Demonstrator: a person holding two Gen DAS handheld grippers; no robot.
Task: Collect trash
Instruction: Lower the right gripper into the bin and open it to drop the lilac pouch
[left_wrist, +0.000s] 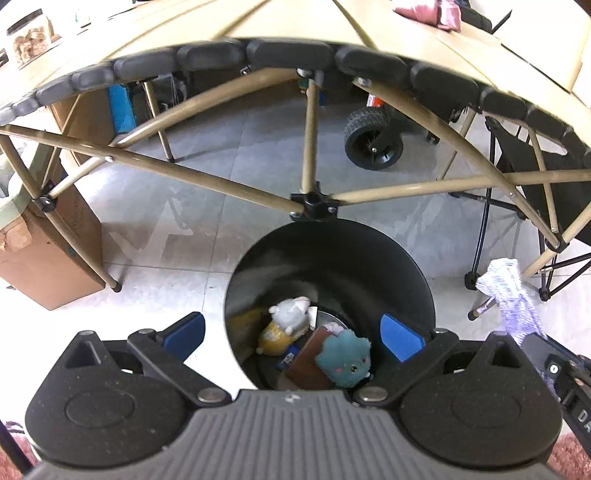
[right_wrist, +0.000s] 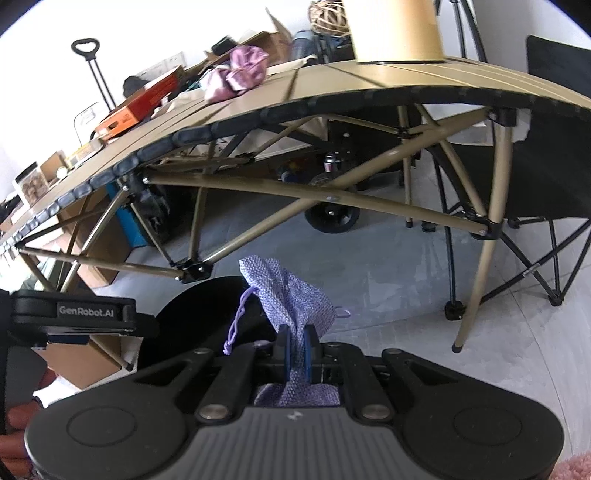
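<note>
A black round bin (left_wrist: 332, 258) stands on the floor under the table edge. Inside it lie a teal plush (left_wrist: 345, 360), a white and yellow plush (left_wrist: 286, 321) and a brown flat item (left_wrist: 308, 360). My left gripper (left_wrist: 291, 336) hangs open over the bin's near rim, nothing between its blue pads (left_wrist: 399, 338). My right gripper (right_wrist: 295, 350) is shut on a lilac woven drawstring pouch (right_wrist: 288, 291), which sticks up from the pads just right of the bin (right_wrist: 207, 299). The same pouch (left_wrist: 508, 291) shows at the right of the left wrist view.
A tan folding table (left_wrist: 314, 22) with a black edge strip arches overhead on crossed tan legs (left_wrist: 310, 147). A black wheel (left_wrist: 373, 138), a folding chair (right_wrist: 535, 206) and cardboard boxes (left_wrist: 48, 258) stand on the pale tiled floor. Pink cloth (right_wrist: 240, 72) lies on the table.
</note>
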